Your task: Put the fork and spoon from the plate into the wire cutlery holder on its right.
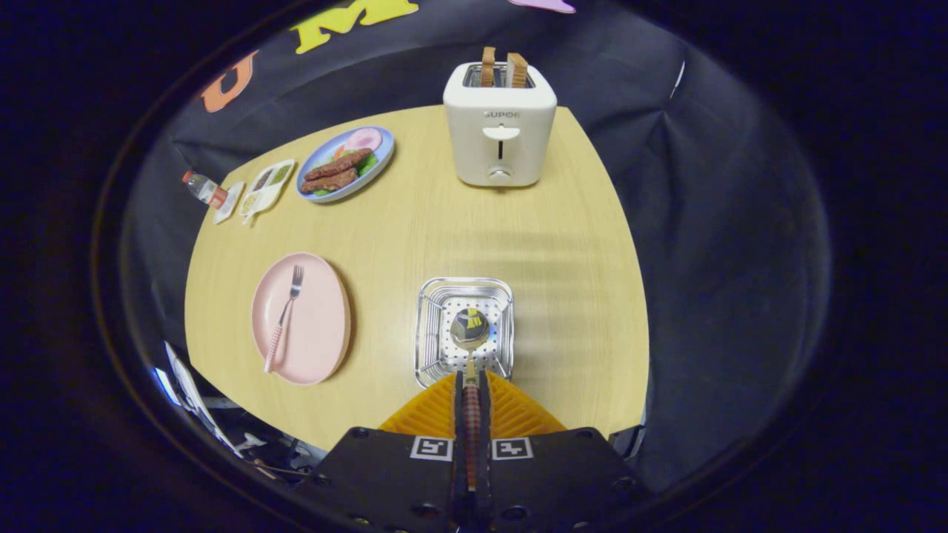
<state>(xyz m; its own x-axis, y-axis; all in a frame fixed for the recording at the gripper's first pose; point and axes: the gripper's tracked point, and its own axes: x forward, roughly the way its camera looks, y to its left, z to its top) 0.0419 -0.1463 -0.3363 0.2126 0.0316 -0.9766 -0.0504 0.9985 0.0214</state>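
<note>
1. Gripper (472,381) clamped on the spoon (469,329) handle; bowl end points ahead, over the wire holder (429,326).
2. Risk: letting go too high, so the spoon bounces off the rim or tips the holder.
3. Fork (285,314) lies on the pink plate (326,326), left of the holder; its thin handle may slip when gripped.

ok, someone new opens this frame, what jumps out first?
Probably the spoon, its handle clamped between the fingers, bowl over the wire cutlery holder. Next, the fork lying alone on the pink plate left of the holder. Beyond them a white toaster stands with two slices up.
</note>
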